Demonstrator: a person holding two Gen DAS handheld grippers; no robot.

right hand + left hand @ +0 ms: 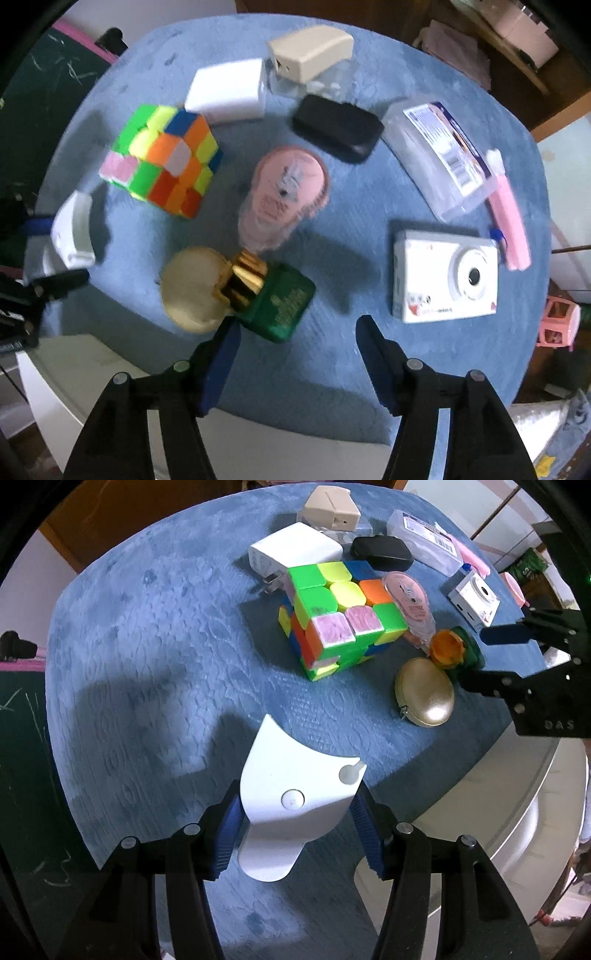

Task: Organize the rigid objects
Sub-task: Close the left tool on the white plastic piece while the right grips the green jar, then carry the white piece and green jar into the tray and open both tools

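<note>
My left gripper (291, 827) is shut on a white curved plastic piece (291, 794) and holds it over the near part of the blue mat (147, 664). The piece also shows at the left of the right wrist view (74, 229). My right gripper (295, 350) is open and empty, just behind a green bottle with a gold cap (277, 299) that lies against a gold oval case (192, 288). In the left wrist view the right gripper (476, 661) is at the right, by the bottle (454, 650) and the case (424, 692).
On the mat lie a colour cube (340, 616), a white charger (291, 554), a beige box (332, 507), a black case (380, 552), a pink tape dispenser (284, 195), a clear box (439, 151), a white camera (443, 277) and a pink stick (508, 218). The mat edge is near both grippers.
</note>
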